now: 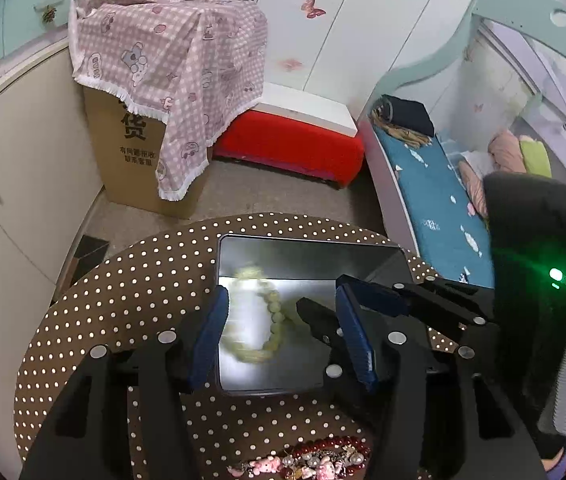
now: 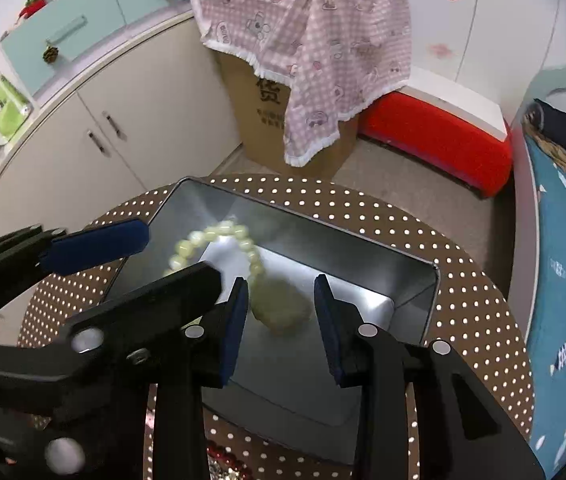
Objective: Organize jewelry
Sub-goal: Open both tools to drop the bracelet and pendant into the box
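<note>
We see the pale green bead bracelet inside the open metal tin on the dotted table; in the left wrist view it is blurred, apparently dropping or just landing on the tin floor. It lies straight ahead of and below the left gripper, framed between the blue pads, which stand well apart with nothing pressed between them. Its loop runs lengthwise away from us, with a larger pale pendant at the near end.

That pendant sits between the pads of the right gripper, whose jaws stand partly open; we cannot tell whether they touch it. Both grippers tilt steeply down over the tin, side by side, the left finger crossing the right wrist view. A heap of remaining jewelry, red beads and pink charms, lies on the table nearest us, likely the next pick.
</note>
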